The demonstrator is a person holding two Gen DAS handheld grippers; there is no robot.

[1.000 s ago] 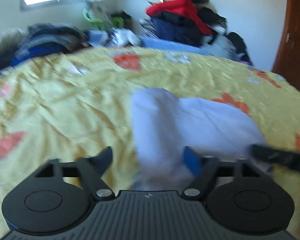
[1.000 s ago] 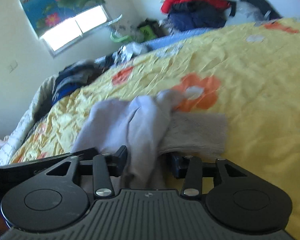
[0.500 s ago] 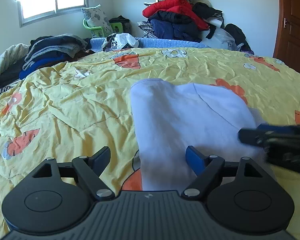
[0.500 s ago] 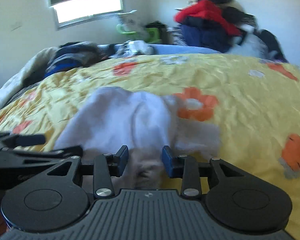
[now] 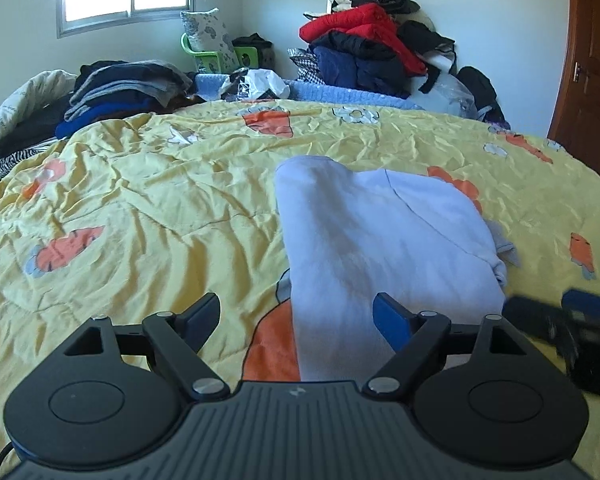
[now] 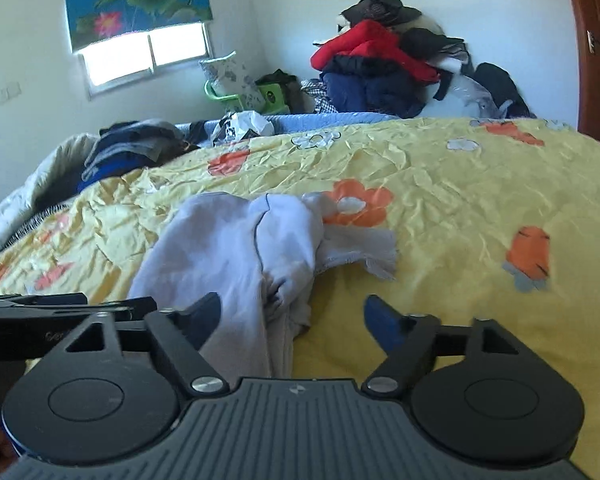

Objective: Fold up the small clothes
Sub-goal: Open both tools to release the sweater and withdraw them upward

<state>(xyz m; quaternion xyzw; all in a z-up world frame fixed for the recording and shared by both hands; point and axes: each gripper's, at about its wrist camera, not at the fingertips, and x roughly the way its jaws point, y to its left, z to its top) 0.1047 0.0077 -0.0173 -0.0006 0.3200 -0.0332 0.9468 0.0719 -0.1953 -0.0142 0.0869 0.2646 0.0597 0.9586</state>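
A pale lilac garment [image 5: 384, 240] lies partly folded on the yellow flowered bedspread [image 5: 140, 208]. It also shows in the right wrist view [image 6: 236, 248], bunched at its near end, with a grey frayed piece [image 6: 360, 246] sticking out to the right. My left gripper [image 5: 296, 316] is open and empty, its jaws wide over the garment's near left edge. My right gripper [image 6: 292, 316] is open and empty over the garment's near right edge. The right gripper appears at the right edge of the left wrist view [image 5: 580, 328].
A pile of red, navy and black clothes [image 5: 372, 52] stands against the far wall. Folded dark clothes [image 5: 120, 84] lie at the far left of the bed. A wooden door [image 5: 596, 60] is at the right. A green chair [image 5: 216, 54] stands under the window.
My right gripper has opened and let go of the garment, which now lies on the bed. Both grippers have pulled back a little towards me.
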